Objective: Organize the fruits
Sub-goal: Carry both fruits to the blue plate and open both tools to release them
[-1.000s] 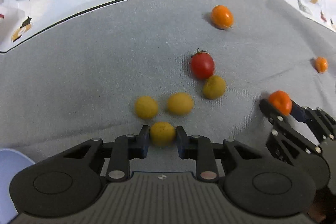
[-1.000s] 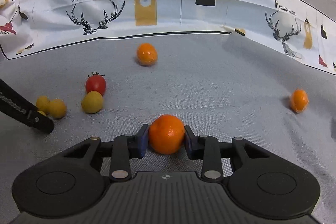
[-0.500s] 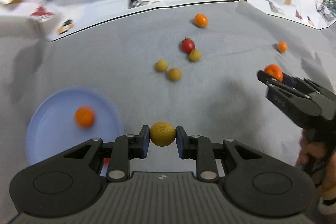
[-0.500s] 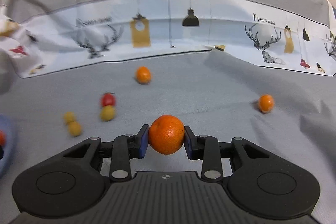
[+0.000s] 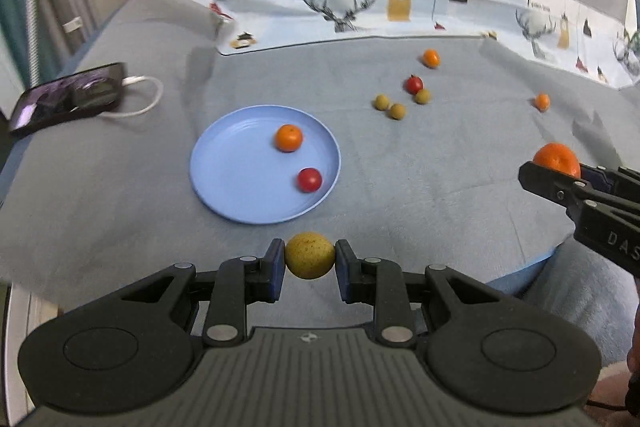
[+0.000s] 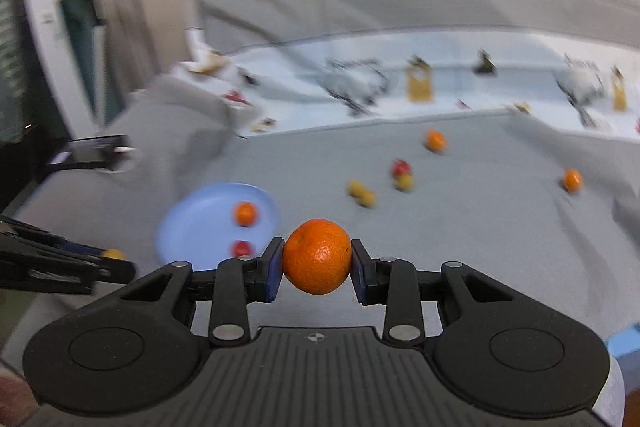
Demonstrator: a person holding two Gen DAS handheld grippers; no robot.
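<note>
While a phone and its white cable lie at the far left of the grey cloth, well apart from everything else, the blue plate sits just right of them with a small orange and a red tomato already on it. Near the plate's front edge, the left gripper is clenched on a yellow-green fruit, both pads pressing its sides at the widest part. It looks small, light and firm-skinned, round enough to roll once let go, so it probably wants setting down low on the plate's flat middle. Further right, three more yellow-green fruits, a stemmed tomato and two small oranges lie loose on the cloth. At the right, the right gripper grasps a mandarin across its middle, raised above the cloth. Its peel looks soft and slightly dimpled, likely giving under pressure, so a gentle squeeze at the equator seems safest. The tomatoes are probably the most fragile and slippery; hold those lightly by the sides, clear of the stem.
</note>
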